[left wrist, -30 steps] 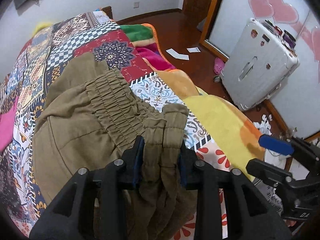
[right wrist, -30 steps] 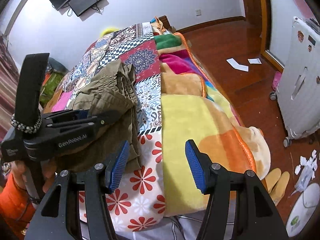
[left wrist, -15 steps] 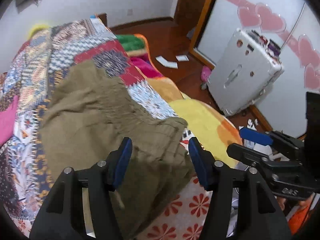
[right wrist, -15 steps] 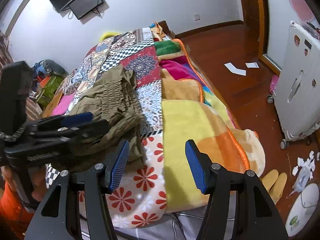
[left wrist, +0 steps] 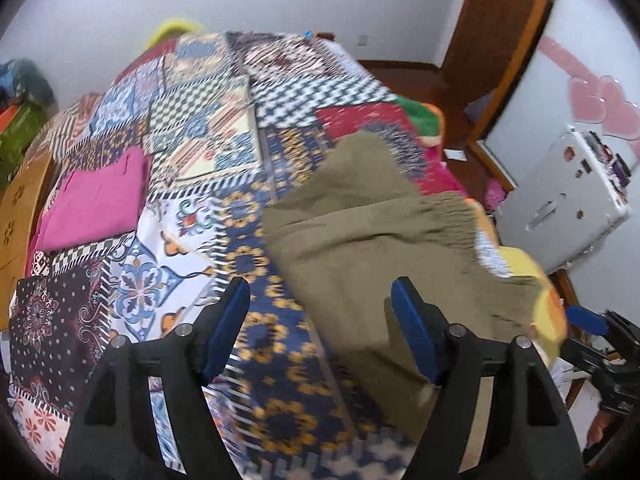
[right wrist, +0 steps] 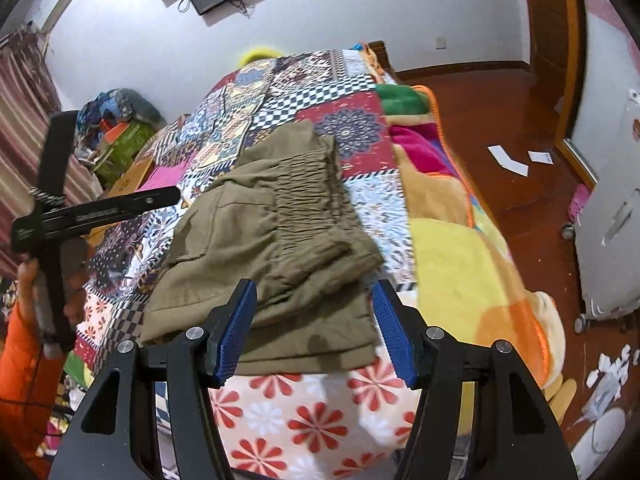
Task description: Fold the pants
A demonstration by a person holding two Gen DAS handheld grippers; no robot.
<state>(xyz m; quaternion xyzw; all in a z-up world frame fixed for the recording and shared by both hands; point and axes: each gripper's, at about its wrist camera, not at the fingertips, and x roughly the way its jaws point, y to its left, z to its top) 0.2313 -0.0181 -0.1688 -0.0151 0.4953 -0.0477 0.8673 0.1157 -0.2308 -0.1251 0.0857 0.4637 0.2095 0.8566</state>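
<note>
The left tongs (left wrist: 320, 332) tip down over the bed (left wrist: 192, 120) with their blue pads wide apart, and they have just been opening; nothing is between them but the patchwork quilt (left wrist: 276, 308) below. The right tongs (right wrist: 314, 328) also point down, open, with the near edge of the pants (right wrist: 272, 240) showing between the pads but not pinched. The green-brown pants lie folded in a stack near the foot of the bed, stretchy waistband on top. A hand in an orange sleeve (right wrist: 20, 352) holds the left tool off to the side (its picture is blurry). A pink cloth (left wrist: 96, 200) lies on the quilt, well apart from the pants. A white suitcase (left wrist: 568, 196) stands on the wood floor (right wrist: 500, 108) beside the bed.
</note>
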